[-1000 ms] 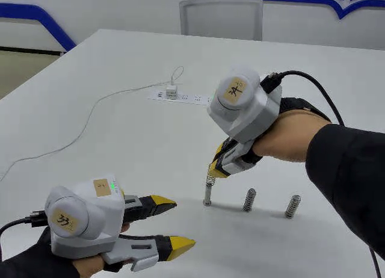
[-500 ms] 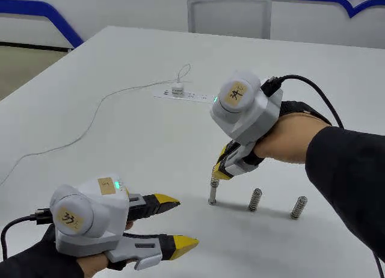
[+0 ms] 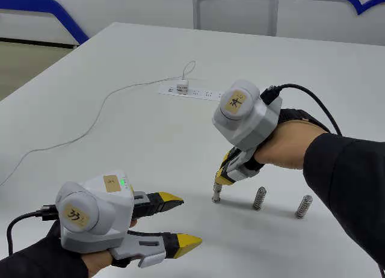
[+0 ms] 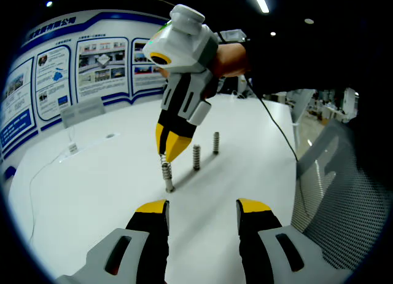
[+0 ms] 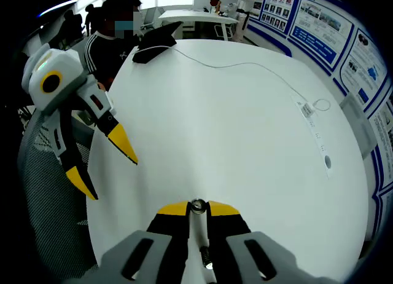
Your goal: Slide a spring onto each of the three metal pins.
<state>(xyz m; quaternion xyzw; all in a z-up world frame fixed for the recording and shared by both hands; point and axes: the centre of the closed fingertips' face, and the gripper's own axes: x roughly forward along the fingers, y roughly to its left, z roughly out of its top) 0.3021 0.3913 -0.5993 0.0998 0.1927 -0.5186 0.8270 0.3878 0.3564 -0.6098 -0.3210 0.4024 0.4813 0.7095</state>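
Observation:
Three metal pins stand in a row on the white table (image 3: 120,139). The left pin (image 3: 216,195) carries a spring (image 3: 217,187) near its top, and my right gripper (image 3: 222,180) is shut on that spring from above. Looking along the right gripper's jaws, the spring's round end (image 5: 197,205) sits between the yellow tips. The middle pin's spring (image 3: 259,198) and the right pin's spring (image 3: 304,206) reach down to the table. My left gripper (image 3: 179,221) hovers open and holds nothing, near the table's front; its jaws (image 4: 202,205) face the left pin (image 4: 167,181).
A white power strip (image 3: 192,92) with a plugged charger and a long cable (image 3: 90,124) lies further back. A grey chair (image 3: 234,13) stands at the far edge. A mesh chair (image 4: 344,192) is beside me. A seated person (image 5: 116,32) is beyond the table.
My right gripper has come down a little, carrying the spring lower on the left pin. The left gripper stays open; the head camera has shifted slightly.

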